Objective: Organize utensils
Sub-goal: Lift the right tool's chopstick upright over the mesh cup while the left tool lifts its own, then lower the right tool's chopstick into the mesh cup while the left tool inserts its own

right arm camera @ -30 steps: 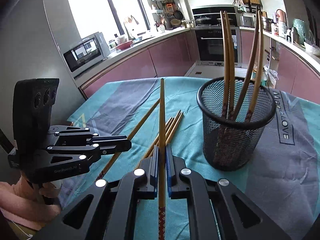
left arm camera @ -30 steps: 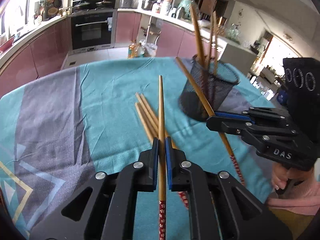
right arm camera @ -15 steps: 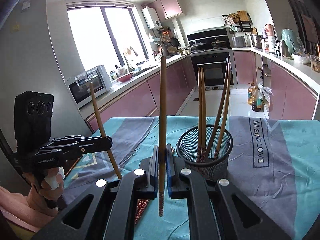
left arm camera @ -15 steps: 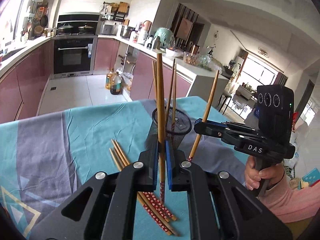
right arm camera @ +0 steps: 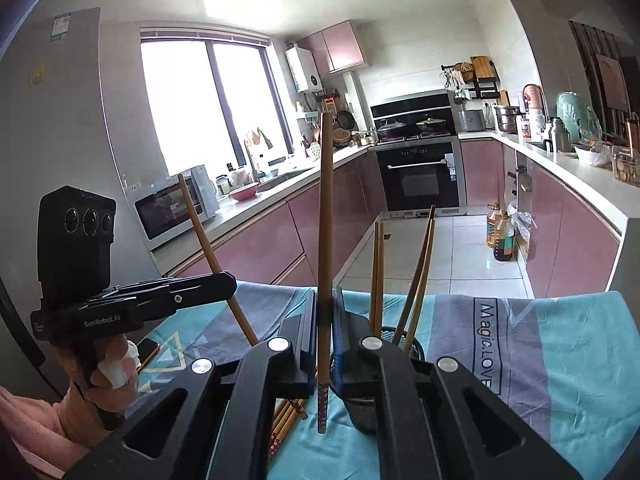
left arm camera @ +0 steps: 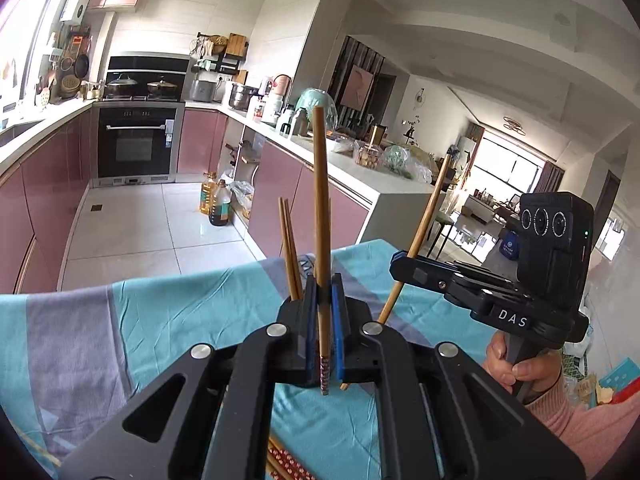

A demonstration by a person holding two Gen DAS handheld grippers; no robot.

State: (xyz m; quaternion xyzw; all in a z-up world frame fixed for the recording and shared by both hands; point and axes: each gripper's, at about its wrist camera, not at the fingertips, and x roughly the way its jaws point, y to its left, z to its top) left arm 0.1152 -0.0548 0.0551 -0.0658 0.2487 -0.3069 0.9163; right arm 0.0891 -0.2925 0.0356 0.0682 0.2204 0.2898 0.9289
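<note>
both lifted clear of the counter (left arm camera: 100, 320) since a second ago, left gripper (left arm camera: 323, 320) and right gripper (right arm camera: 325, 332) jaws each pinching one upright chopstick (left arm camera: 322, 216), ready for dropping into the mesh holder (right arm camera: 414, 346).

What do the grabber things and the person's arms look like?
Both grippers, the left gripper and the right gripper, are black angular frames with silver bolts and blue pads. Each carries a black box with three round lenses. One says "DAS", the other "GenRobot.AI". The sleeves are pink.

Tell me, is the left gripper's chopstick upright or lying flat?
Upright: the chopstick stands nearly vertical, clamped in the left gripper.
</note>
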